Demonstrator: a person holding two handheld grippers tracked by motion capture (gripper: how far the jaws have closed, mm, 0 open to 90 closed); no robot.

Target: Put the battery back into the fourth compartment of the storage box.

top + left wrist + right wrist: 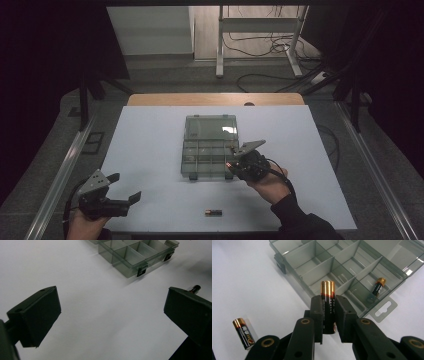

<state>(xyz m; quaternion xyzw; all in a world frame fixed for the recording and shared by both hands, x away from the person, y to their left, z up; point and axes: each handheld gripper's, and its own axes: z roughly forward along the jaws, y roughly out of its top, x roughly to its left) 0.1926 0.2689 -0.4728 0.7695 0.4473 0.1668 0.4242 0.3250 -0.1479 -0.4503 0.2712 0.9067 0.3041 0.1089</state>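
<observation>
A clear plastic compartment box (184, 156) lies open in the middle of the white mat, its lid folded back behind it. My right gripper (233, 161) hovers at the box's near right corner, shut on a black and copper battery (328, 303) that stands upright between the pads. A second battery (378, 286) lies in a compartment of the box (322, 268) at its right edge. A third battery (213, 213) lies loose on the mat near the front edge, also seen as the loose battery (243, 333). My left gripper (126, 186) rests at the front left, jaws wide open and empty (112, 312).
The white mat (150, 145) covers a wooden table. Metal rails run along both sides of the table. A desk frame and cables stand on the floor beyond the far edge. The box's front latches (141, 272) face the left gripper.
</observation>
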